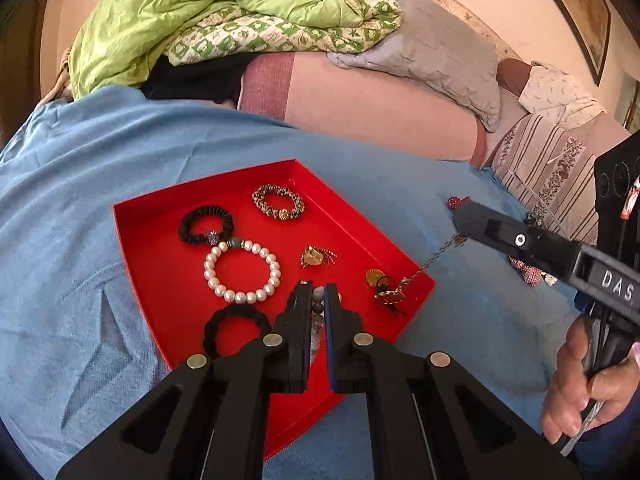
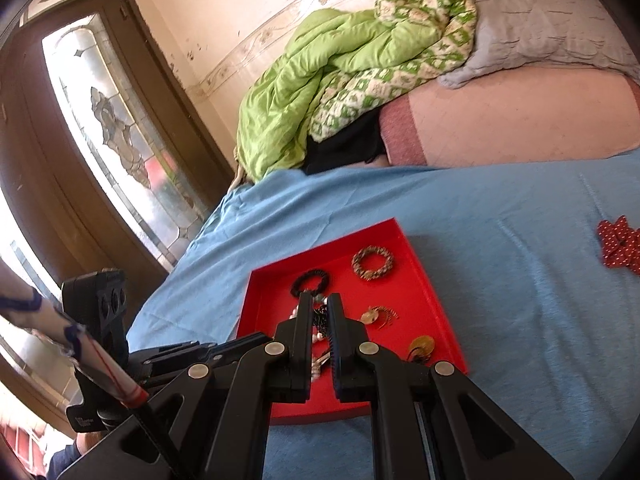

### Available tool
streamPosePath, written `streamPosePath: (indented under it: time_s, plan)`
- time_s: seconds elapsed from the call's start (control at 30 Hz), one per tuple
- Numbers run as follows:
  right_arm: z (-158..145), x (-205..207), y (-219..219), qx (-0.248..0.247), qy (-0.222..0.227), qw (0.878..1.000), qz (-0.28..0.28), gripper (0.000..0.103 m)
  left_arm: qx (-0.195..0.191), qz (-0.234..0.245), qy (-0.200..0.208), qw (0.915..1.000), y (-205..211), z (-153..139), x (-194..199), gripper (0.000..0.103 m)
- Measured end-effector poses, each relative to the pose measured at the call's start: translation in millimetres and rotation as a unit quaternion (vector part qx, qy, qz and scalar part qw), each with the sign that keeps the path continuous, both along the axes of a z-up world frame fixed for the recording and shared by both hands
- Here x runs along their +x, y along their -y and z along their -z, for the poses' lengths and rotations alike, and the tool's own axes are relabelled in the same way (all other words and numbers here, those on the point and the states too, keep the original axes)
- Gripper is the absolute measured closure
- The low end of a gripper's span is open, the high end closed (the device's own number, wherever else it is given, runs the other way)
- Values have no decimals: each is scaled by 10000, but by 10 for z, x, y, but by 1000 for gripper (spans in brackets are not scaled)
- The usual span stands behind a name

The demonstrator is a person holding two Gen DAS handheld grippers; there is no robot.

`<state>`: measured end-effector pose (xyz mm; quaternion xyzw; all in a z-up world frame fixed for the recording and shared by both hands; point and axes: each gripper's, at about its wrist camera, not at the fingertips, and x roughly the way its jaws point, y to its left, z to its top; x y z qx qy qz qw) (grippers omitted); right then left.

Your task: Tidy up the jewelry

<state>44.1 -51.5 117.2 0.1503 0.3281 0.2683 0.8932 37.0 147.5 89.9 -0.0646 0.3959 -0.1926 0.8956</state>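
Observation:
A red tray (image 1: 160, 264) lies on a blue blanket. It holds a pearl bracelet (image 1: 242, 271), a black scrunchie (image 1: 206, 225), a leopard scrunchie (image 1: 278, 201), a black hair tie (image 1: 236, 330), gold earrings (image 1: 316, 257) and a gold pendant (image 1: 386, 292). My left gripper (image 1: 319, 292) is shut on a grey bead bracelet (image 1: 319, 312) over the tray's near part. My right gripper (image 2: 320, 304) is shut on a dark chain (image 2: 320, 320); in the left wrist view the chain (image 1: 434, 258) hangs from its tip (image 1: 464, 220) down to the pendant in the tray.
The red tray (image 2: 424, 288) also shows in the right wrist view. A red polka-dot bow (image 2: 618, 246) lies on the blue blanket (image 2: 500, 280) to the right. Green quilt (image 1: 192, 20) and grey pillow (image 1: 440, 52) lie behind. A glass door (image 2: 112, 140) stands at left.

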Motion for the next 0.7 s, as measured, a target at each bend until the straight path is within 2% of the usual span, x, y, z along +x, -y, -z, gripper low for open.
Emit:
streamPosePath:
  time_s: [0.33, 0.7]
  plan:
    - [254, 125, -53, -121, -373, 9992, -72, 95, 211, 65, -195, 9996, 118, 152, 10, 98]
    - [439, 226, -89, -382, -529, 9979, 36, 95, 533, 134, -295, 9981, 258, 297, 35, 98]
